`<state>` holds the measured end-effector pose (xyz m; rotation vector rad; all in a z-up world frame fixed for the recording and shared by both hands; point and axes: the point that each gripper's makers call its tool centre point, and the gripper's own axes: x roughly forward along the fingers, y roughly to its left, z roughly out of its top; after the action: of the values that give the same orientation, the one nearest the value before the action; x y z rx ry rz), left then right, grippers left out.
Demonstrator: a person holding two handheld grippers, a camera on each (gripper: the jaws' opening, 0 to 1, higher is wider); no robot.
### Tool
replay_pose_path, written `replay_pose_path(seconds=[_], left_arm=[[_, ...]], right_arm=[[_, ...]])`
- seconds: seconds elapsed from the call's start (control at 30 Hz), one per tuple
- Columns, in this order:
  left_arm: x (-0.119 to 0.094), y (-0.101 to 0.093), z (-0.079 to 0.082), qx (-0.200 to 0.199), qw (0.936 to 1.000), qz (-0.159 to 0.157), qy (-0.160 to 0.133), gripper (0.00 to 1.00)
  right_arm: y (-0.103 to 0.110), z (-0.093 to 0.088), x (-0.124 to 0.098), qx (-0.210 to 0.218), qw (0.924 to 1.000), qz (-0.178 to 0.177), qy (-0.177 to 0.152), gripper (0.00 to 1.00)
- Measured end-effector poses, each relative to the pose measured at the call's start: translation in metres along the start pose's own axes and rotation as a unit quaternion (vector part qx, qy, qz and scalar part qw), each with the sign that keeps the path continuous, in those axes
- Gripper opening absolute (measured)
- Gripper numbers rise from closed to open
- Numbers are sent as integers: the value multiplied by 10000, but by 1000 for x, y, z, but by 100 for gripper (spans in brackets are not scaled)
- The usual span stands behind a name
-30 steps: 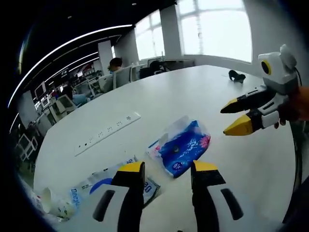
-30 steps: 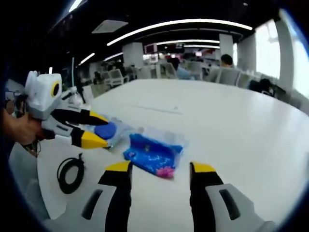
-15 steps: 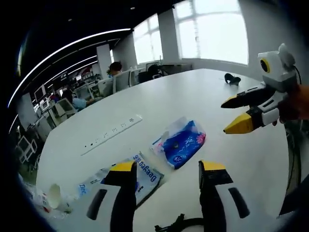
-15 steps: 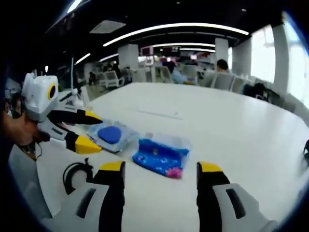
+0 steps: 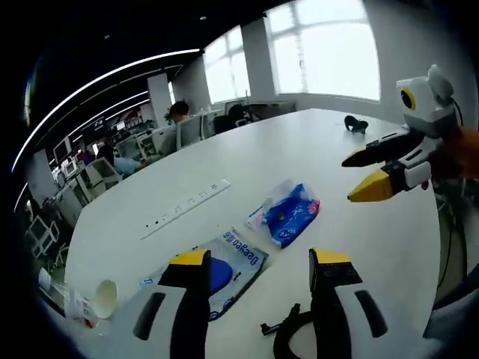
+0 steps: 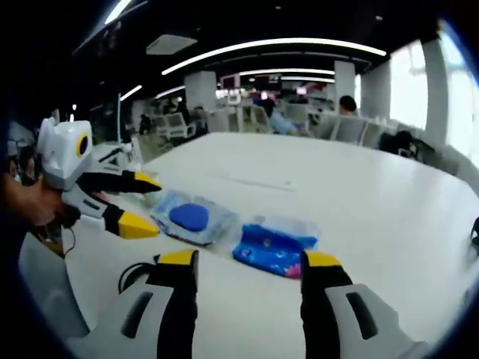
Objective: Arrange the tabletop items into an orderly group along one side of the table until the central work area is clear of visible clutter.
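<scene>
A: On the white table (image 5: 247,161), near the edge closest to both grippers, lie two soft packs side by side, close but apart: a blue tissue pack (image 5: 288,215) and a wet-wipe pack (image 5: 224,269) with a round blue lid. State of the fingers?

B: Left gripper (image 5: 258,262): jaws spread, nothing between them, hanging above the wet-wipe pack. Right gripper (image 6: 243,262): jaws likewise spread and empty, the tissue pack (image 6: 275,247) just ahead of its tips. Neither touches anything.

A: Handling estimate?

B: Both packs look light, limp and film-wrapped, so probably slippery and easily crushed. I would pinch the tissue pack across its short side, near the middle, so it does not fold. For the wet-wipe pack (image 6: 193,218) I would avoid the lid and take a long edge.

A: Differences between views?

B: Left gripper view gives a paper cup (image 5: 103,298) at the table's near edge, a long white power strip (image 5: 187,208) farther in, a small dark object (image 5: 353,120) far across, and a black cable (image 5: 288,336) between its own jaws. Right gripper view shows that cable (image 6: 135,273) as a loop by its own left jaw, plus the left gripper (image 6: 138,202) held in a hand over the wipes.

A: Task status?

B: Judged not begun; items are scattered and no group is formed.
</scene>
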<state>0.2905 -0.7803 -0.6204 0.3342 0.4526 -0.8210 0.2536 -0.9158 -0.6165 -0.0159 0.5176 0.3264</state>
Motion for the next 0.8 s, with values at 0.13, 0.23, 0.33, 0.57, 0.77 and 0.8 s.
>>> replay_pose_path(seconds=[0.13,0.23,0.33,0.57,0.77,0.8], left_arm=[[-8,4,-4,22,10000,-34,6,52],[-14,6,-8,42,10000,-70,7,51],[-16,7,-12,39,9999,-108,9,51],[-23,8,-21,-25,9998,-175,11,51],[-29,10,-31,-152,9997,-192,24,49],[-30,10,-32,-162,9997,-194,16,49]], right_arm=[[12,1,0,4,10000,25,9,48],[20,2,1,5,10000,23,19,47],[26,3,0,7,10000,32,22,46],[38,-2,0,-112,9999,-27,42,43],[48,-10,3,-152,9998,33,158,41],[51,-11,4,-130,9998,65,167,40]])
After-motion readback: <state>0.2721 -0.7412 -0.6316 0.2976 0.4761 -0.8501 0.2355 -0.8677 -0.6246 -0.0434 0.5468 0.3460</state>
